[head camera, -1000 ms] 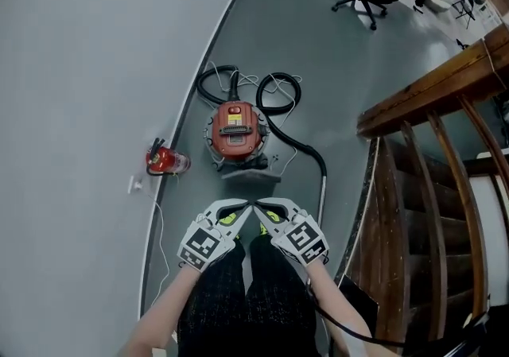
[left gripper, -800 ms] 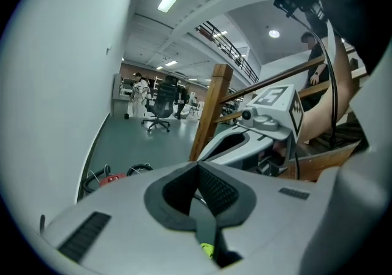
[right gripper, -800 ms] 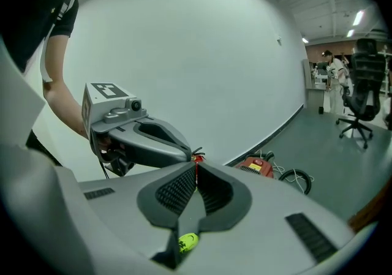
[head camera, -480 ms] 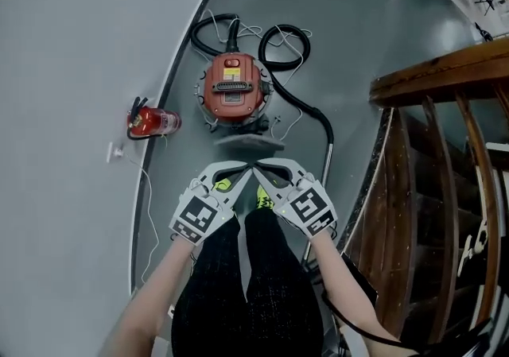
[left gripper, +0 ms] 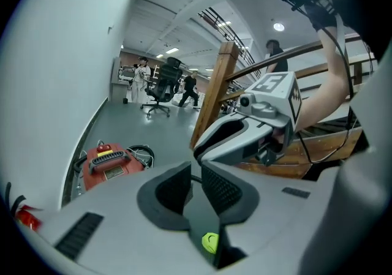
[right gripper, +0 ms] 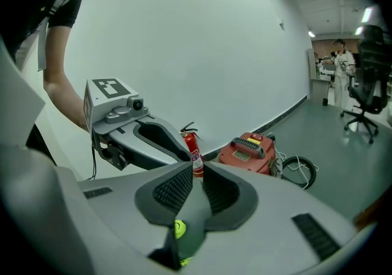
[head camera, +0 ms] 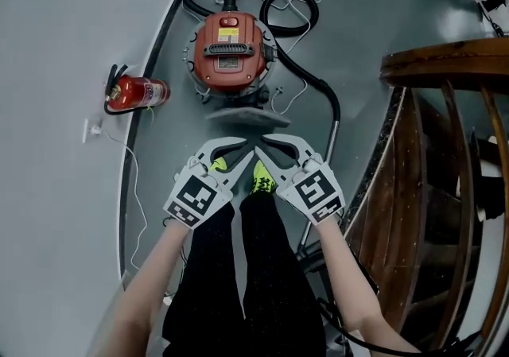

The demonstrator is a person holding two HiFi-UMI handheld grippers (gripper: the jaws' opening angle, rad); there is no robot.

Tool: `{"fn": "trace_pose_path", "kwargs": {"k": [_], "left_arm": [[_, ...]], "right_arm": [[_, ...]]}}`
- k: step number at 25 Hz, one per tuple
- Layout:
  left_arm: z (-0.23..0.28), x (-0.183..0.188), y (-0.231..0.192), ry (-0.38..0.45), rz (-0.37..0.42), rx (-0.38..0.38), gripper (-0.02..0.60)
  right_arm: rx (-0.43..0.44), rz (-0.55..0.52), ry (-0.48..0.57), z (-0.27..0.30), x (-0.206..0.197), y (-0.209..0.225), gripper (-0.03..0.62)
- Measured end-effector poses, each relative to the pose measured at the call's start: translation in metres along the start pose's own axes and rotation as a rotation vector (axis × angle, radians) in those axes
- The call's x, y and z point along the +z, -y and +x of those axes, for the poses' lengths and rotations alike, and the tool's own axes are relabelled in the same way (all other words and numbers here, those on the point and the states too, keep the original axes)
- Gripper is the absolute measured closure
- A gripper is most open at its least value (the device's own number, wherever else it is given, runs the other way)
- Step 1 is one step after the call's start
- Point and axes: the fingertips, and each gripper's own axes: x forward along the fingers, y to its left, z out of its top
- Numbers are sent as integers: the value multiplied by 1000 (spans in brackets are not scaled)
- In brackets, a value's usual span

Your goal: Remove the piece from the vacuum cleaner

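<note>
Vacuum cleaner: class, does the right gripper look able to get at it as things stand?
Probably yes. Nothing stands between the right gripper and the vacuum cleaner but open floor and a flat grey piece; its jaws, just opening, hold nothing.

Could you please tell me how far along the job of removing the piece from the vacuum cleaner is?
Done: nothing yet; the vacuum cleaner looks intact, with its hose attached. In hand: the left tool and right tool hover side by side short of it; their jaws have just been opening, nothing between them. Left: reach the vacuum cleaner, grip the piece and pull it off.
</note>
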Motion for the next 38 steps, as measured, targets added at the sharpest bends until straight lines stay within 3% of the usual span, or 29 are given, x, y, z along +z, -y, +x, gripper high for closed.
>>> {"fn": "trace_pose_path", "kwargs": {"k": [9,23,38], "left_arm": [[35,-43,-30,-28,49,24,476],[80,-94,-65,-81,14,31,414],[107,-136,-96,-170,60,58,334]], "right_arm": [[-1,-15,-49,36,-44,31,494],[4,-53,-152,80,-92,69,434],[13,-151,-301,117,-127,93,370]]}}
